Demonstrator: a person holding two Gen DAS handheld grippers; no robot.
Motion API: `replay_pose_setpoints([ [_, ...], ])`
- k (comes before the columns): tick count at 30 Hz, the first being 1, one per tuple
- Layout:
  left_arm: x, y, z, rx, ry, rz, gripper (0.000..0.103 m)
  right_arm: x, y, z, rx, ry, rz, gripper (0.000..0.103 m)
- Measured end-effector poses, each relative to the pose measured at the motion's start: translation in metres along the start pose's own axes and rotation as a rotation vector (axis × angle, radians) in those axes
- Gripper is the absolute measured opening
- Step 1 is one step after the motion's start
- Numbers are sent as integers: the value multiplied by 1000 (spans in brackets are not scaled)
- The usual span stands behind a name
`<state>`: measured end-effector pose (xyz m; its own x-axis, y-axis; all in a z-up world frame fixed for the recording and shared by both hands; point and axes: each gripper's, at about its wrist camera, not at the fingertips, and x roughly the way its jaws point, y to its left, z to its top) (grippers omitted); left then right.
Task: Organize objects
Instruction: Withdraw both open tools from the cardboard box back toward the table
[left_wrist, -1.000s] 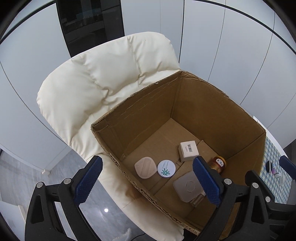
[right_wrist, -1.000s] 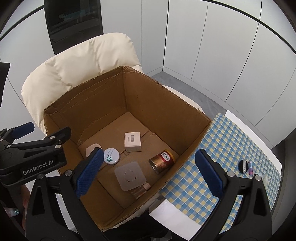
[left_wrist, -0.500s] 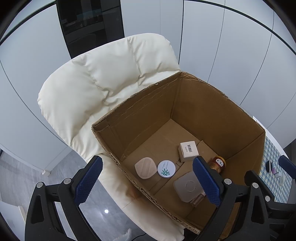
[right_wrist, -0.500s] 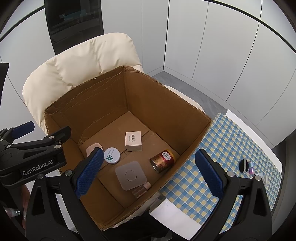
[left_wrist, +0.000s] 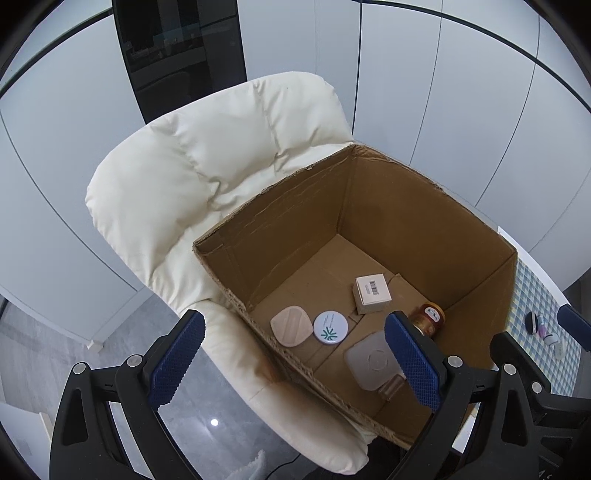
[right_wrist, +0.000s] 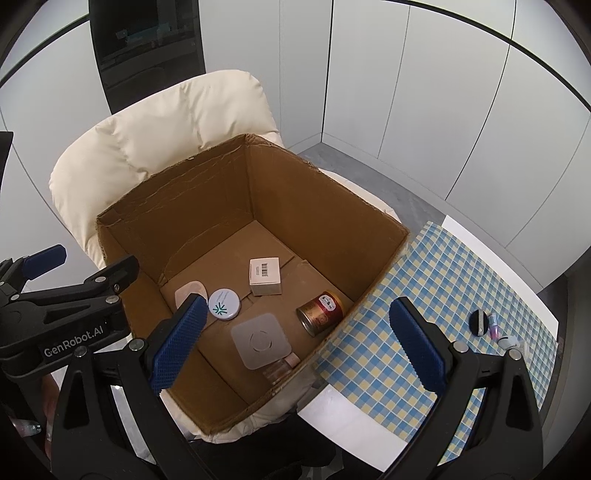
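Note:
An open cardboard box stands on a cream chair. Inside lie a small white box with a barcode, a round white tin with a green logo, a beige pad, a grey square lid, a red-gold can on its side and a small glass bottle. My left gripper is open and empty above the box's near left edge. My right gripper is open and empty above the box's near side.
The cream padded chair holds the box. A table with a blue-yellow checked cloth lies to the right, with a black round item and small bottles near its far edge. White cabinet walls stand behind.
Both views have shifted only slightly; the box sits a little lower and to the right in the frames. Both grippers stay open and empty.

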<state>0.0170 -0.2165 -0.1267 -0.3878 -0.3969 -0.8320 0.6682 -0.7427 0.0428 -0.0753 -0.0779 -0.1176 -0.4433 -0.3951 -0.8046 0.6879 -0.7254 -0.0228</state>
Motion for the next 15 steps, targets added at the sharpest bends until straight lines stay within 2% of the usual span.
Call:
replay_pose_setpoints([
  [15, -59, 6, -30, 14, -35, 7, 98, -62, 7, -23, 2, -40, -12, 100],
])
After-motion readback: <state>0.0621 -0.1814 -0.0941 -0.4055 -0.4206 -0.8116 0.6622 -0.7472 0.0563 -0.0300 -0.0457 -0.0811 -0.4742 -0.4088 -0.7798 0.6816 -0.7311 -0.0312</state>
